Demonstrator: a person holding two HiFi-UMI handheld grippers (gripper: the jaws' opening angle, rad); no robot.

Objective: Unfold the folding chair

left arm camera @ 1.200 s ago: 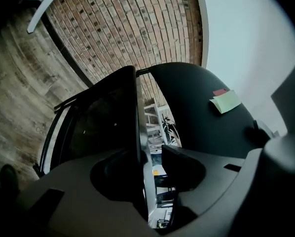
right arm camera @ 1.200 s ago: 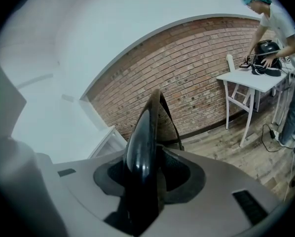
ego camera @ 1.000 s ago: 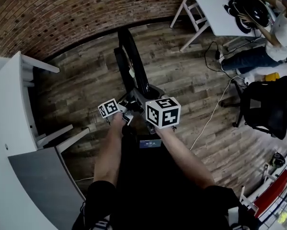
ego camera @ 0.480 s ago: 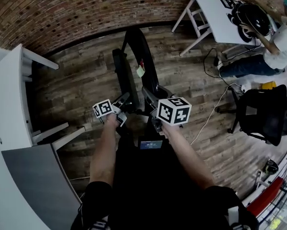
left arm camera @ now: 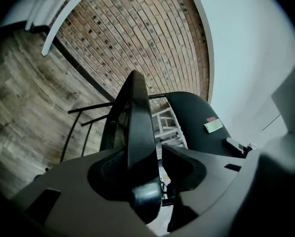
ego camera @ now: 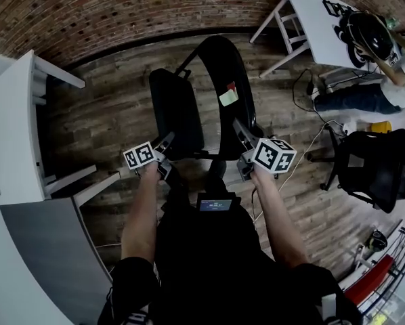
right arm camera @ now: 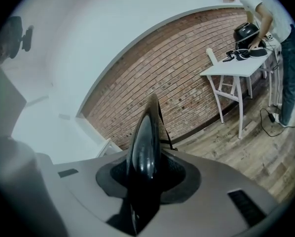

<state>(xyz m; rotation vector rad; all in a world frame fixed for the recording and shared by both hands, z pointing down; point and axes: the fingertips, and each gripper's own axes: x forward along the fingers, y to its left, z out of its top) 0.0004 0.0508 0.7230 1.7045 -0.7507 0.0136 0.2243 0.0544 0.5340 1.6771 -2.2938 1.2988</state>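
Note:
The black folding chair stands partly spread on the wood floor, seat (ego camera: 175, 110) at left and curved backrest (ego camera: 224, 73) at right, with a green and red tag (ego camera: 228, 95) on it. My left gripper (ego camera: 163, 147) is at the seat's near edge. In the left gripper view the seat edge (left arm camera: 137, 117) lies between the jaws of the left gripper (left arm camera: 155, 154), which are opening, with a gap at the right pad. My right gripper (ego camera: 243, 137) is closing its jaws. In the right gripper view both pads of the right gripper (right arm camera: 146, 167) hug the backrest edge (right arm camera: 146, 132).
A white table (ego camera: 13, 134) with legs stands close at left. Another white table (ego camera: 317, 19) with dark gear and a person (ego camera: 385, 59) are at the upper right. A black office chair (ego camera: 378, 161) and a floor cable (ego camera: 304, 147) lie right. The brick wall (ego camera: 121, 12) is behind.
The seat and backrest have swung apart from a nearly flat fold. Both grippers have moved away from each other and lower in the view, left going left, right going right.

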